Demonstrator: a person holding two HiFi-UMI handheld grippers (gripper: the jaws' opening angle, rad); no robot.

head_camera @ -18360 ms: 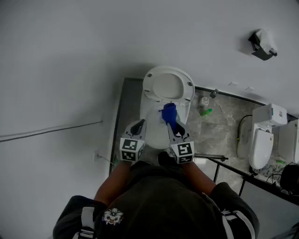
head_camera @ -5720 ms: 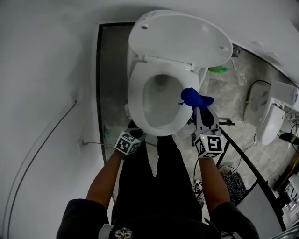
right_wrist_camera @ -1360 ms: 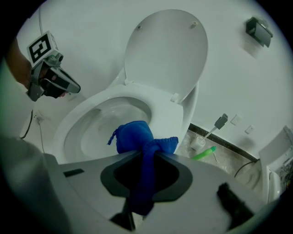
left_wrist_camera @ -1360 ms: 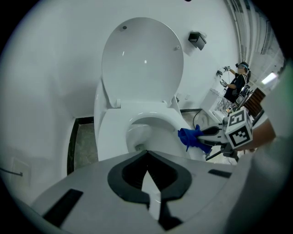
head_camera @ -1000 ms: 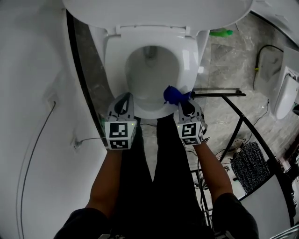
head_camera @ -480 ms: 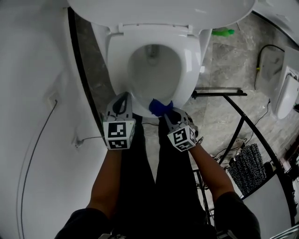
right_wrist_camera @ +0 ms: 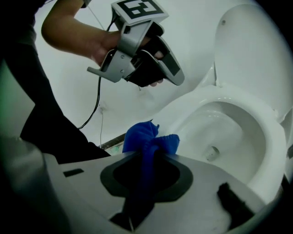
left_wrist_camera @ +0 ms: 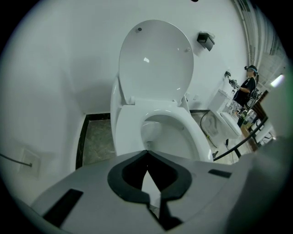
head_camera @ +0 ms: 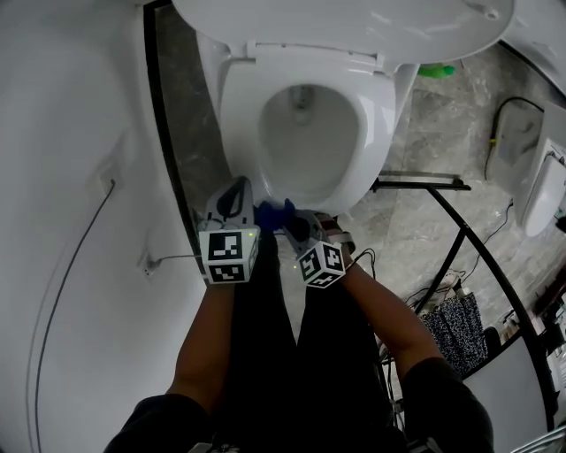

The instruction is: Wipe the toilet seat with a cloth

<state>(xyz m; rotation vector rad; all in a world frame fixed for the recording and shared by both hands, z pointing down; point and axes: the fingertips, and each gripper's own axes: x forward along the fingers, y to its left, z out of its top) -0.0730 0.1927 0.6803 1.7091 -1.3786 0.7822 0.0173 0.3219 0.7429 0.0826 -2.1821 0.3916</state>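
Right gripper clamps a blue cloth at the near rim of the toilet seat. The left gripper, closed and empty, is just left. Both carry square-marker cubes.

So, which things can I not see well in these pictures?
- Head view: whether the cloth touches the seat; the cloth and right tool cover the spot.
- Head view: the lid, cut off by the top edge.
- Left gripper view: the seat's front, behind the left tool.
- Left gripper view: the person, too small.
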